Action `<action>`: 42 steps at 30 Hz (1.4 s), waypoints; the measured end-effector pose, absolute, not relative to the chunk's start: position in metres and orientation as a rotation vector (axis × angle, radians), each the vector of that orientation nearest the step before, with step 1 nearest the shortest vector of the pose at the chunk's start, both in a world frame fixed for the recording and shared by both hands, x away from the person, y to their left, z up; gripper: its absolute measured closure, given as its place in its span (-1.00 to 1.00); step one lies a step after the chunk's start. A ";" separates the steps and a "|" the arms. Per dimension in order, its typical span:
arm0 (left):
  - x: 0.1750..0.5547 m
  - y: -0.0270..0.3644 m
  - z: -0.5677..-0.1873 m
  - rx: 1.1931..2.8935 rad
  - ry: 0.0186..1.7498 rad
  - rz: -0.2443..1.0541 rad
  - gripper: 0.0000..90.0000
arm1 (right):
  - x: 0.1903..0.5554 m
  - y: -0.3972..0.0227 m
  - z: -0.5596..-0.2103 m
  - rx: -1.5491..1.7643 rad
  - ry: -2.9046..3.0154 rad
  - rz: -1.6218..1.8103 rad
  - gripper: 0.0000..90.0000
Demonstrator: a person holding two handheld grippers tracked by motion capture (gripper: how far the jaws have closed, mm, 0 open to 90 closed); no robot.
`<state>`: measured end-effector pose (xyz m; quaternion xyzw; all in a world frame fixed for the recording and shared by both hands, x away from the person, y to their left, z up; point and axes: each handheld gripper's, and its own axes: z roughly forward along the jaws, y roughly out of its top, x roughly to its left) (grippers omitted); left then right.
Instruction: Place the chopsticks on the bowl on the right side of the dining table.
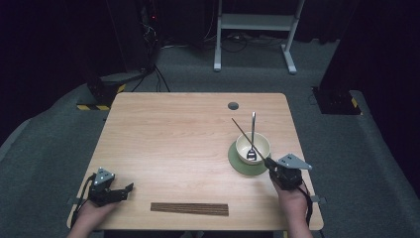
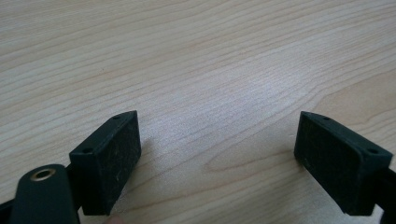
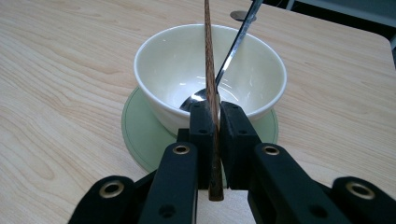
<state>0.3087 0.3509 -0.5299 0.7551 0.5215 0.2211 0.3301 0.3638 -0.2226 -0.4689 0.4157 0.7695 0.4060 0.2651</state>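
Chopstick (image 3: 209, 60) clamped in right claw (image 3: 215, 122), bowl (image 3: 159, 60) and spoon (image 3: 233, 46) just ahead

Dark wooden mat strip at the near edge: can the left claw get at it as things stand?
Probably yes. The left claw is open and holds nothing, and bare light wooden table lies between it and the dark wooden mat strip just beside it.

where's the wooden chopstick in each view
High view: the chopstick slants from the right gripper up-left across the bowl, right of centre.
Left gripper view: not in it; bare table between open jaws.
Right gripper view: the chopstick runs up the middle, clamped between the jaws.
Shared landmark: the bowl with the spoon on the green saucer.
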 end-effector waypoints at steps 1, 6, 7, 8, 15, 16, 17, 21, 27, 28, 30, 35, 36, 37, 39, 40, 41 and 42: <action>0.309 0.351 -0.530 1.975 1.364 0.578 -0.67 | 0.364 -0.222 -0.469 1.125 2.078 1.096 0.86; 0.309 0.351 -0.530 1.975 1.363 0.578 -0.67 | 0.364 -0.221 -0.469 1.119 2.076 1.099 0.74; 0.309 0.351 -0.530 1.975 1.362 0.578 -0.67 | 0.364 -0.221 -0.469 1.121 2.075 1.100 0.68; 0.309 0.351 -0.530 1.975 1.363 0.578 -0.67 | 0.364 -0.221 -0.468 1.132 2.065 1.108 0.61; 0.309 0.351 -0.530 1.975 1.362 0.578 -0.67 | 0.356 -0.213 -0.457 1.098 2.048 1.138 0.45; 0.309 0.351 -0.530 1.976 1.362 0.578 -0.67 | 0.354 -0.209 -0.455 1.080 2.053 1.143 0.42; 0.309 0.351 -0.530 1.976 1.362 0.577 -0.67 | 0.349 -0.201 -0.452 1.048 2.070 1.160 0.39; 0.309 0.351 -0.530 1.976 1.362 0.578 -0.67 | 0.341 -0.180 -0.454 0.990 2.138 1.182 0.32; 0.309 0.351 -0.530 1.977 1.362 0.578 -0.67 | 0.328 -0.155 -0.471 0.980 2.266 1.269 0.25; 0.309 0.351 -0.530 1.977 1.362 0.578 -0.67 | 0.328 -0.155 -0.471 0.980 2.266 1.269 0.25; 0.309 0.351 -0.530 1.977 1.362 0.577 -0.67 | 0.325 -0.146 -0.478 0.963 2.319 1.271 0.25; 0.309 0.351 -0.530 1.977 1.362 0.578 -0.68 | 0.318 -0.124 -0.488 0.913 2.415 1.280 0.25; 0.309 0.351 -0.530 1.977 1.362 0.578 -0.68 | 0.317 -0.120 -0.490 0.901 2.433 1.281 0.25; 0.309 0.351 -0.530 1.977 1.362 0.578 -0.68 | 0.314 -0.113 -0.495 0.883 2.472 1.282 0.26; 0.309 0.351 -0.530 1.977 1.362 0.578 -0.68 | 0.313 -0.110 -0.496 0.877 2.489 1.281 0.26; 0.309 0.351 -0.530 1.977 1.362 0.578 -0.68 | 0.311 -0.104 -0.499 0.854 2.512 1.265 0.26; 0.309 0.351 -0.530 1.977 1.362 0.578 -0.68 | 0.311 -0.100 -0.501 0.840 2.529 1.252 0.26; 0.309 0.351 -0.530 1.976 1.363 0.578 -0.68 | 0.310 -0.096 -0.502 0.836 2.548 1.248 0.26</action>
